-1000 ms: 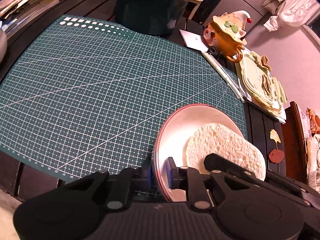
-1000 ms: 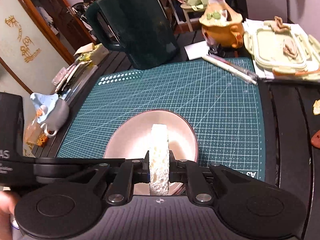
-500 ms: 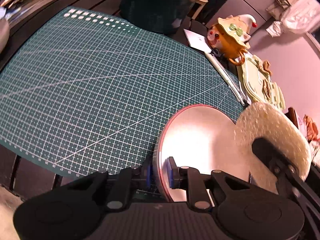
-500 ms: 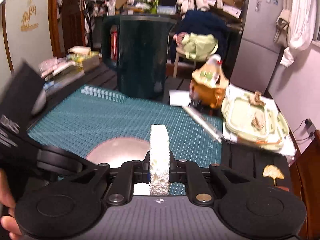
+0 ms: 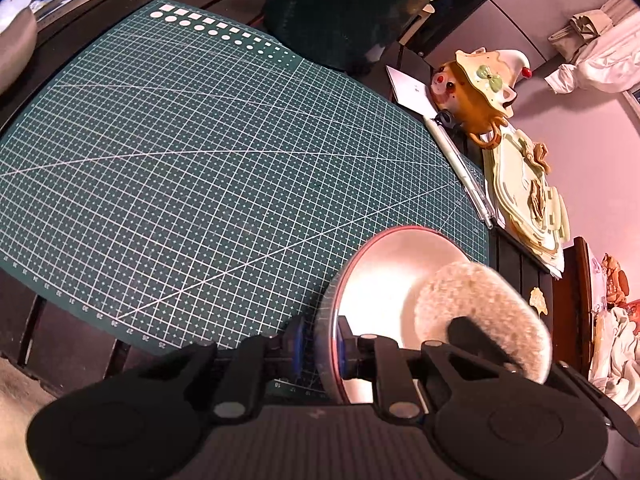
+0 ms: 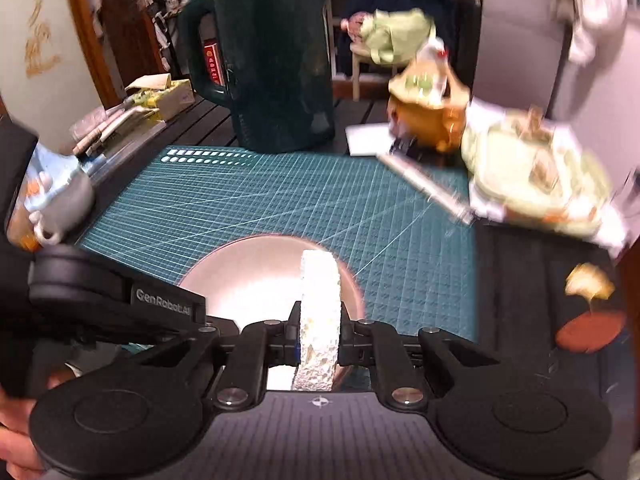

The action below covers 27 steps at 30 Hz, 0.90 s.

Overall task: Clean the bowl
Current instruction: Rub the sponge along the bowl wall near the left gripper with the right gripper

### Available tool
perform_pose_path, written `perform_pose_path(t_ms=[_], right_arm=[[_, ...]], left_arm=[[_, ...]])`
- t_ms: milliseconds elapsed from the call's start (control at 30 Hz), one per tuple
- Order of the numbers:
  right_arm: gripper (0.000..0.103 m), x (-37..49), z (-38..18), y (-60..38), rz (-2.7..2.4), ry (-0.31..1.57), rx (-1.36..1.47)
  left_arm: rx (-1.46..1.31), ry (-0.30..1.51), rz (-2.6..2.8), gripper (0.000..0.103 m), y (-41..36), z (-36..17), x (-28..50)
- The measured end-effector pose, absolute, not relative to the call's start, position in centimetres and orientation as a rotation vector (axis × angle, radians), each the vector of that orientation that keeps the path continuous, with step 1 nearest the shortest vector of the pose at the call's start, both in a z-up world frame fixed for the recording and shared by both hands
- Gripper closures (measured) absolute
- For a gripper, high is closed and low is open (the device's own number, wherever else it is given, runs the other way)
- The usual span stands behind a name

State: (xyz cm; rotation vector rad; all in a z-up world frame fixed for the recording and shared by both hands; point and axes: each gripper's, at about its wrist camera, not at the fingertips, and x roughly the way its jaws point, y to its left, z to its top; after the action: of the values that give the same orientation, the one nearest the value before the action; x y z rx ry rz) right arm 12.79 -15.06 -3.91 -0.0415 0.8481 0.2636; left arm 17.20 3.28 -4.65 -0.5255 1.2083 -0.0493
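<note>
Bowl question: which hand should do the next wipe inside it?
The right. Its tool is shut on the sponge, which sits just above the bowl. The left tool is busy pinching the bowl's rim, so it is probably best left holding the bowl steady.

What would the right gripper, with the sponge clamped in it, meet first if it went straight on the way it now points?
Most likely the inside of the bowl: the right gripper aims its sponge down into it, though depth is hard to judge.

One bowl (image 5: 384, 276), one sponge (image 5: 480, 312), two grippers (image 5: 320, 350) (image 6: 318, 346). On the one cutting mat (image 5: 200, 160): nothing more. Beside it, one dark jug (image 6: 276, 68), one pig-shaped pot (image 5: 476, 92) (hat and all), one pale green lidded box (image 5: 524, 196).
</note>
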Motion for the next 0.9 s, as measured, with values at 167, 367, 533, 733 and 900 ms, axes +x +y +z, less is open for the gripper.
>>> perform_pose_path(t_ms=[167, 367, 533, 733, 900], right_arm=[[0.091, 12.0, -1.6, -15.9, 0.246, 0.758, -0.053], [0.091, 13.2, -2.5, -16.8, 0.334, 0.859, 0.090], [0.091, 14.2, -5.1, -15.1, 0.346, 0.958, 0.098], [0.091, 13.7, -5.3, -13.8, 0.271, 0.915, 0.002], [0.091, 13.4, -4.3, -14.3, 0.228, 0.870, -0.037]], left_arm=[[-0.542, 1.218, -0.048, 0.086, 3.5, -4.7, 17.0], [-0.580, 1.225, -0.047, 0.084, 3.9, -4.9, 16.8], [-0.602, 1.233, -0.043, 0.081, 4.0, -4.9, 16.6], [-0.585, 1.230, -0.045, 0.080, 3.5, -4.7, 16.4], [-0.579, 1.230, -0.046, 0.080, 3.3, -4.5, 16.4]])
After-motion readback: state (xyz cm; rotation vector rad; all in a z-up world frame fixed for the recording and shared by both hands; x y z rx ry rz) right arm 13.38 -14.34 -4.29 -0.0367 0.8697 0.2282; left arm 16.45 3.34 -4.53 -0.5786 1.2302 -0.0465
